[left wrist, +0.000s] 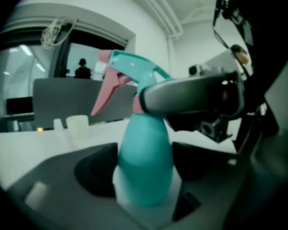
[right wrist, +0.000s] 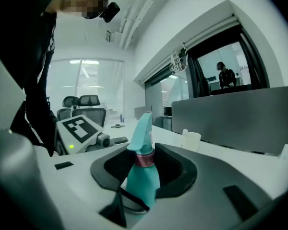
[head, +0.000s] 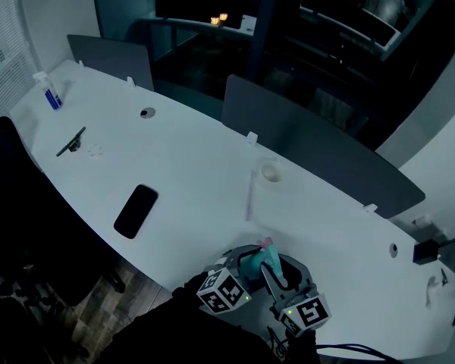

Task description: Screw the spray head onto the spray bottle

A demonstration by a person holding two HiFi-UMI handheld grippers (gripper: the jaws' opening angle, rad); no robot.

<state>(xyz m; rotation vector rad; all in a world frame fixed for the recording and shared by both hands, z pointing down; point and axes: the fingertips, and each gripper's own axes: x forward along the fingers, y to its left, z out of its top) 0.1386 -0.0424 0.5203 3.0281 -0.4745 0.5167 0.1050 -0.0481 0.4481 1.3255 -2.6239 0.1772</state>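
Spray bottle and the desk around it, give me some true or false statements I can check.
1. The spray bottle is teal. True.
2. The spray head has a blue trigger. False: its trigger is pink.
3. A black phone lies flat on the desk. True.
4. The left tongs grip a cup. False: they grip the spray bottle's body; the cup stands apart on the desk.
5. The right tongs close at the spray head's pink collar. True.
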